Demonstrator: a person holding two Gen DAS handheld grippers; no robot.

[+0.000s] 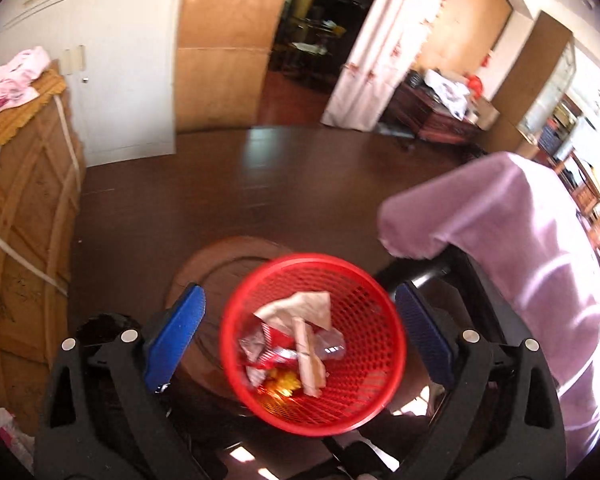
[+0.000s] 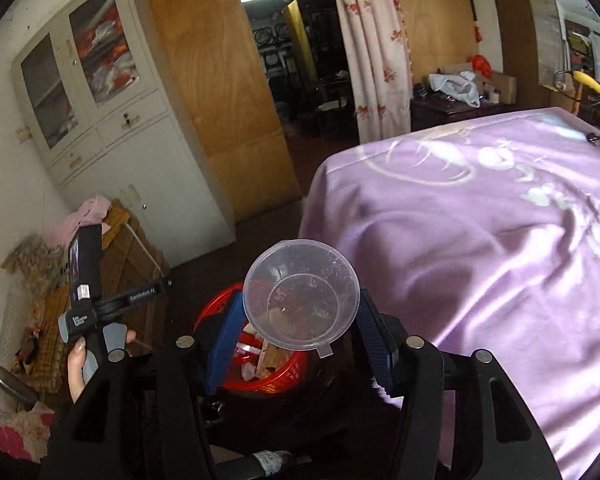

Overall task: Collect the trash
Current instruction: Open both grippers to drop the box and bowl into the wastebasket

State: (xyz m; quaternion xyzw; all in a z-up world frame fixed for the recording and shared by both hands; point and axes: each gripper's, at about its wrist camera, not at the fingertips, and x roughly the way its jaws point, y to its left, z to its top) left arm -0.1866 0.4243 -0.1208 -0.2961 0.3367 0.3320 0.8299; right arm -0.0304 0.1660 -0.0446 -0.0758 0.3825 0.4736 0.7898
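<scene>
Fingers (image 2: pixel 374 330) of right gripper (image 2: pixel 300 332) clamp clear plastic bowl (image 2: pixel 300 296); left gripper (image 1: pixel 300 332) spread wide above red basket (image 1: pixel 376 344), probably touching nothing.

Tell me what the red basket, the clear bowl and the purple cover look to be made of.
Red basket: most likely moulded plastic, glossy, its wall a regular mesh of small holes.
Clear bowl: thin transparent plastic, probably disposable; scuffed, with a small rim tab, and the basket shows through it.
Purple cover: woven cloth with a slight satin sheen; it creases, drapes, and carries a pale printed pattern.
</scene>
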